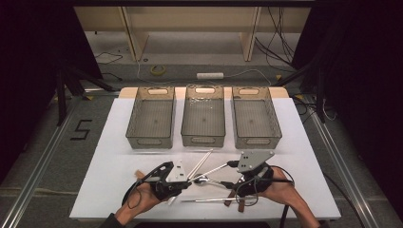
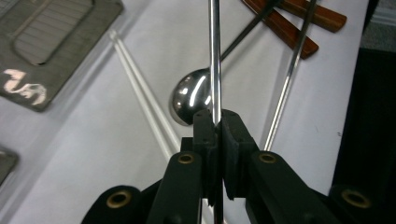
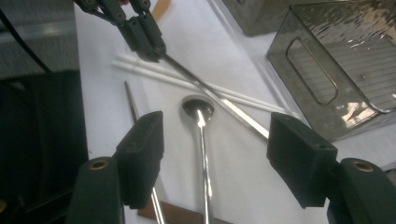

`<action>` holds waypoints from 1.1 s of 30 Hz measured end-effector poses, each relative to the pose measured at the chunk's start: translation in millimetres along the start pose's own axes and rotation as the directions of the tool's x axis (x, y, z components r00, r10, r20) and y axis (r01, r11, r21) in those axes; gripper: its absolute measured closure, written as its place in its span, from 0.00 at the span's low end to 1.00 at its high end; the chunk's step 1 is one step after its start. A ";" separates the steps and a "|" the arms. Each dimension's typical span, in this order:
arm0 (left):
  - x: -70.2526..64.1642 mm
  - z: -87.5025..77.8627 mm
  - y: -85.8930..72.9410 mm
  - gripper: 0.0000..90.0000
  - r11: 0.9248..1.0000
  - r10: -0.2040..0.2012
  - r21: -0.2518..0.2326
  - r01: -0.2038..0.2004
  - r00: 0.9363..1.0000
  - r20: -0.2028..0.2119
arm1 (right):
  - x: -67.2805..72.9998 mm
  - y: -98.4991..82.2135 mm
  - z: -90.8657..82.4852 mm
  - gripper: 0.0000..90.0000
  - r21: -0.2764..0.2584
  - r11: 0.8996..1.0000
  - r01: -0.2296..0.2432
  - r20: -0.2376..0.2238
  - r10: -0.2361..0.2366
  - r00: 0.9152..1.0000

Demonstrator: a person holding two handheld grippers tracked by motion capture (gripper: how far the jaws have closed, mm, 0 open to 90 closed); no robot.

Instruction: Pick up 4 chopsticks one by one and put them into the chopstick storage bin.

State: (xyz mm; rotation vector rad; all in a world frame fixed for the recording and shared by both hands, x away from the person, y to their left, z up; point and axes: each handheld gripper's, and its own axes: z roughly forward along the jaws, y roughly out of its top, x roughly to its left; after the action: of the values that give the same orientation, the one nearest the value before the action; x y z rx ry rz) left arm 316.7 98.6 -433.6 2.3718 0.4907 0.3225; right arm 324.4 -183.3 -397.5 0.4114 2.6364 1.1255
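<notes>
I am watching the metal stick [image 2: 214, 56], because the next move is turning on how it is lying. In the left gripper view it is running straight out from the left claw [image 2: 218, 122], long axis in line with the jaws, and passing over the bowl of the spoon [image 2: 189, 95]. From above, the stick [image 1: 209, 172] is hanging just behind the spoon [image 1: 202, 179], slanting from the left claw [image 1: 189, 180] on the spoon's left toward the right claw [image 1: 229, 174] on the spoon's right.

The left claw is clamping the stick by 1 end, its 2 pads pressed tight together on the thin shaft.

The right claw [image 3: 215, 140] is standing wide apart and is gripping nothing. In the right gripper view the spoon [image 3: 201, 140] is lying on the table between its jaws, while the free end of the stick [image 3: 210, 91] is reaching almost to 1 pad; I cannot tell whether it is touching.

So the left hand alone is carrying the stick. I am judging that it is heading for 1 of the 3 baskets [image 1: 203, 141] standing well beyond the spoon. The pair of white sticks [image 1: 202, 161] is lying between the spoon and those baskets, under the likely path, so I am planning on lifting the stick clear.
</notes>
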 end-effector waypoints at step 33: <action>104.9 -50.6 -7.6 0.95 0.913 -0.381 -0.237 0.332 0.901 -0.207 | 15.2 -36.5 3.3 0.33 -0.093 0.982 -0.166 0.037 0.170 0.985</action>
State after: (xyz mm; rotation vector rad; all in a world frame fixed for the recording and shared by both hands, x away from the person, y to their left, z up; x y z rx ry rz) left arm 391.0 178.1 -391.3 2.0070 0.9557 0.4774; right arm 305.5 -200.0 -428.1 0.6434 2.5398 1.2642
